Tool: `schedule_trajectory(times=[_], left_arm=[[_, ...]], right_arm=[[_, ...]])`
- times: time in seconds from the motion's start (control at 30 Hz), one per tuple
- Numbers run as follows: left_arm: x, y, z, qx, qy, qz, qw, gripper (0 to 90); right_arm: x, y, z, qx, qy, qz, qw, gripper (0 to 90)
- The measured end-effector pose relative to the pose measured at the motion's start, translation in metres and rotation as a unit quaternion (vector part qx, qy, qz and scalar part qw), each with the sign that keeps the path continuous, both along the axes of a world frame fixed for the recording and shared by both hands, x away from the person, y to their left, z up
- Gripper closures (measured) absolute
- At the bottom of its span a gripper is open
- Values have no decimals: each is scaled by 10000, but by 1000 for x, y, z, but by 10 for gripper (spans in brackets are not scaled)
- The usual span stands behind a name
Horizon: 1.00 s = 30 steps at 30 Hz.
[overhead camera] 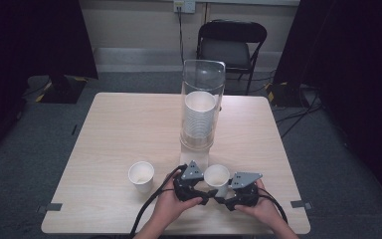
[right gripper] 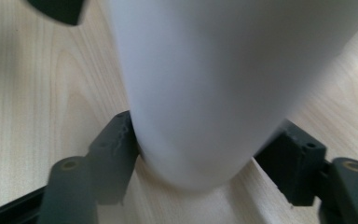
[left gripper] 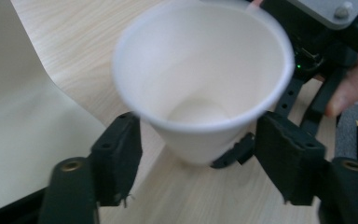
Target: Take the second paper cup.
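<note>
A white paper cup [overhead camera: 217,175] stands upright near the table's front edge, between my two grippers. My left gripper [overhead camera: 208,193] reaches in from the left. In the left gripper view its jaws flank the lower part of the cup [left gripper: 200,93], with a small gap on each side, so it is open [left gripper: 200,158]. My right gripper [overhead camera: 225,196] comes in from the right. In the right gripper view its pads sit against the cup's lower wall [right gripper: 200,93] on both sides [right gripper: 200,154].
A second white paper cup [overhead camera: 141,174] stands to the left. A clear tube dispenser [overhead camera: 202,107] with a stack of cups rises at the table's middle on a cream base [left gripper: 18,116]. A black chair [overhead camera: 231,42] is beyond the table.
</note>
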State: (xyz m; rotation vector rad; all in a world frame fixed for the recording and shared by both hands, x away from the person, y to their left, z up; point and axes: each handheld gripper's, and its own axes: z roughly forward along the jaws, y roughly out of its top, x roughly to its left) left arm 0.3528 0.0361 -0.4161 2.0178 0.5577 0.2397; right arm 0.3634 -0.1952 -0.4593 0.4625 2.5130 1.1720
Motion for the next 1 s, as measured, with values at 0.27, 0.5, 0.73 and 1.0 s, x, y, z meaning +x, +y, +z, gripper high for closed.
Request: schedule_trajectory(times=[0.27,0.5,0.73,1.0], left_arm=[[-3,2,-2,258,4,-111,9996,307],[-17,20,-23,736,250,-326,9964,260],[-28,42,-36,969,242,-407,9942,237],[-38,68,-42,1205,158,-466,9915,235]], right_arm=[[0,-5,3,25,-26,-132,9999,209],[3,-25,4,-38,231,-235,9995,150],[8,-44,3,-125,235,-646,9976,145],[11,-59,2,-170,216,-889,9957,144]])
